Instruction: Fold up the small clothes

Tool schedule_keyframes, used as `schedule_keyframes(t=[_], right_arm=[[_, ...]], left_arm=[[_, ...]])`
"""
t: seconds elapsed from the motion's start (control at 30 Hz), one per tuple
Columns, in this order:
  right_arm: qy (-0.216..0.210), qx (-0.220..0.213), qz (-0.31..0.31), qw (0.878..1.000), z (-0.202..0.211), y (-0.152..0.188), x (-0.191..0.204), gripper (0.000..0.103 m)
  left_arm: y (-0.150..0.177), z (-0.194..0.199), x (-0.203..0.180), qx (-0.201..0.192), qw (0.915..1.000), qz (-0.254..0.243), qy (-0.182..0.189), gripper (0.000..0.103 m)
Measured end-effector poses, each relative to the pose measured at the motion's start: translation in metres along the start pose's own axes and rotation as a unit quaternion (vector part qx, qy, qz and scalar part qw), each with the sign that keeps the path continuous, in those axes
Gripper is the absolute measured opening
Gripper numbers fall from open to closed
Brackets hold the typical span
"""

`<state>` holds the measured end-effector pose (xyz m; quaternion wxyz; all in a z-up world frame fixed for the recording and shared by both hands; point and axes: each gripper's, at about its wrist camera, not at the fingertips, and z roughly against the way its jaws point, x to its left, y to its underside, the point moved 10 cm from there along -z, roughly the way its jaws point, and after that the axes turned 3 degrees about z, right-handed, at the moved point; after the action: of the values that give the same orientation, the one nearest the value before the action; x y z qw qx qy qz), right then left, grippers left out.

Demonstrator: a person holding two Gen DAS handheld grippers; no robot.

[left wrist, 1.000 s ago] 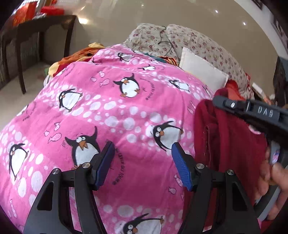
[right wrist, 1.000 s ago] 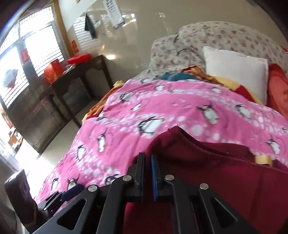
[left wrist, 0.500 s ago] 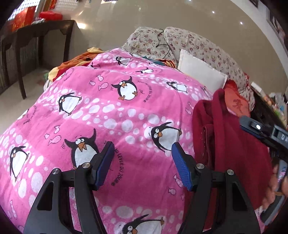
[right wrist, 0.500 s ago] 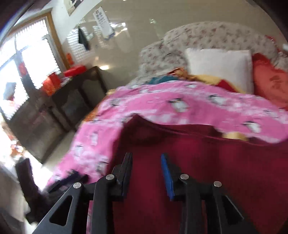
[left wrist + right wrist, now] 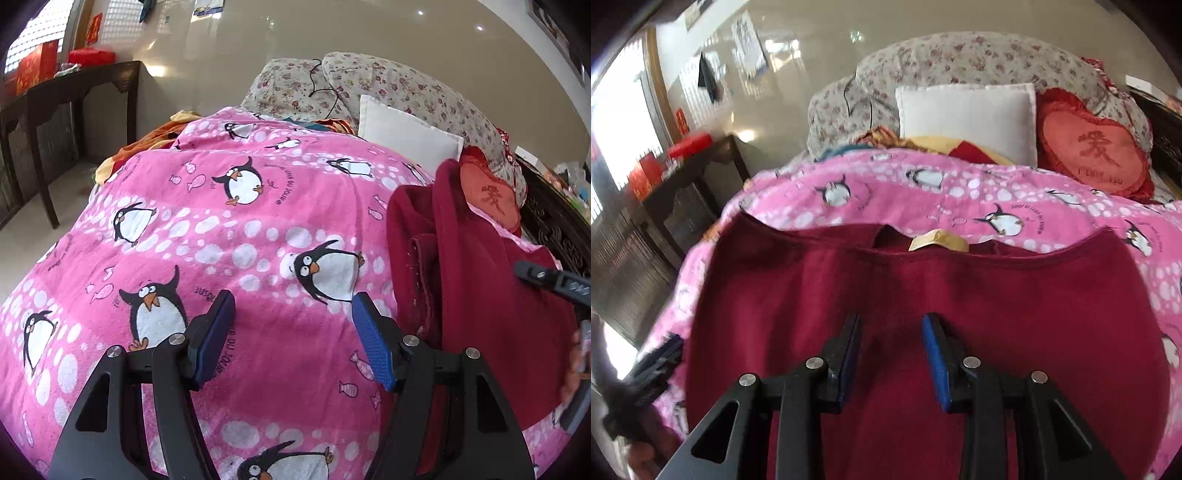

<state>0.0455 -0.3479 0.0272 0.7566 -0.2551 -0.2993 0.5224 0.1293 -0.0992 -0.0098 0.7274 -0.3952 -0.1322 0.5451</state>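
Hovering, fingers spread and empty: left gripper (image 5: 293,339) over penguin blanket (image 5: 258,236), right gripper (image 5: 892,354) over maroon garment (image 5: 960,288), cushions behind

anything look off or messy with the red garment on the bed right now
The dark red garment lies mostly flat on the pink penguin blanket, but its left edge is bunched into a raised ridge, and a tan label sticks out at the neckline. No damage shows.

Bed (image 5: 55,254) under penguin blanket (image 5: 258,240)
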Motion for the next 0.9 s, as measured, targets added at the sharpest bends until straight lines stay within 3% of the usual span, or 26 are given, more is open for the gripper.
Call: schedule_keyframes(t=[0.23, 0.47, 0.63, 0.8, 0.9], right_arm=[[0.073, -0.041, -0.013, 0.996, 0.037, 0.000, -0.050, 0.037], [0.072, -0.048, -0.060, 0.994, 0.031, -0.001, -0.087, 0.037], [0.057, -0.066, -0.082, 0.993, 0.035, -0.003, -0.103, 0.037], [0.085, -0.085, -0.084, 0.989, 0.044, -0.012, -0.127, 0.040], [0.087, -0.050, -0.091, 0.991, 0.029, -0.004, -0.141, 0.040]], left_arm=[[-0.011, 0.021, -0.020, -0.015, 0.9992, 0.016, 0.033, 0.066], [-0.017, 0.023, -0.095, 0.015, 0.9967, -0.050, 0.062, 0.066], [-0.038, 0.006, -0.143, -0.004, 0.9949, -0.088, 0.049, 0.066], [-0.056, -0.039, -0.128, 0.030, 0.9991, -0.015, 0.025, 0.066], [-0.052, -0.058, -0.118, 0.046, 0.9983, 0.011, 0.034, 0.066]])
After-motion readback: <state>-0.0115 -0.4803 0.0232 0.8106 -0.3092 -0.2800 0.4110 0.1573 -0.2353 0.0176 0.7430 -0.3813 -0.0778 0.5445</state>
